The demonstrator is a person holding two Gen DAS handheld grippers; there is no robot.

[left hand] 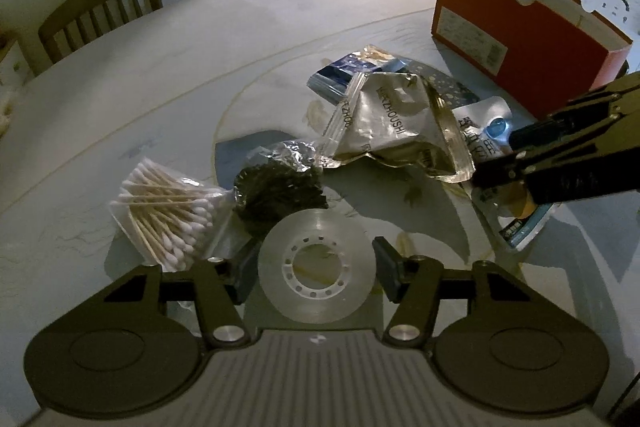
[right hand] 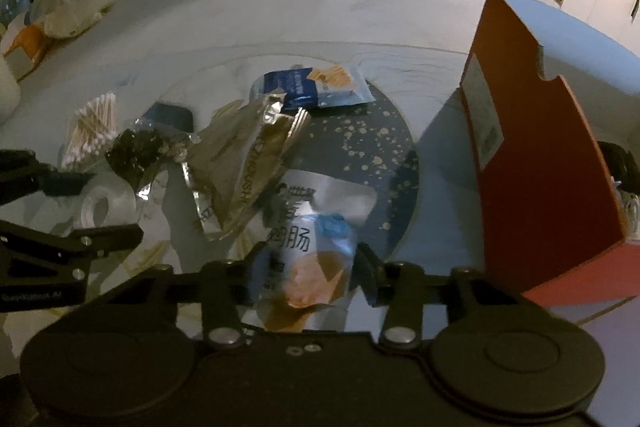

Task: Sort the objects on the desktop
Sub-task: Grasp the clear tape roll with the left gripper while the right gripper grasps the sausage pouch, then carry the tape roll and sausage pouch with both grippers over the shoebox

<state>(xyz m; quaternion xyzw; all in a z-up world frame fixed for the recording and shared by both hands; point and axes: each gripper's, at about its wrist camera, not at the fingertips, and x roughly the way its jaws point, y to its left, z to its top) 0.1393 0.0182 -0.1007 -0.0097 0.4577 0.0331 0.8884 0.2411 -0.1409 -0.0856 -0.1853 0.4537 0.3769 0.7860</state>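
Observation:
A clear tape roll (left hand: 316, 263) lies flat on the table between the fingers of my left gripper (left hand: 316, 269), which stands open with a pad close on each side. My right gripper (right hand: 312, 267) is open astride the near end of a white snack packet (right hand: 320, 211) with blue and orange print. The left wrist view has that right gripper (left hand: 494, 153) coming in from the right over the packet (left hand: 480, 123). A bag of cotton swabs (left hand: 168, 211), a bag of dark bits (left hand: 280, 187), a silver zip pouch (left hand: 396, 127) and a blue packet (left hand: 348, 71) lie around them.
A tall red cardboard box (right hand: 540, 167) stands open-topped at the right, close to my right gripper. The objects rest on a dark speckled glass turntable (right hand: 380, 147) on a pale round table (left hand: 200, 47). A wooden chair (left hand: 100, 11) stands at the far side.

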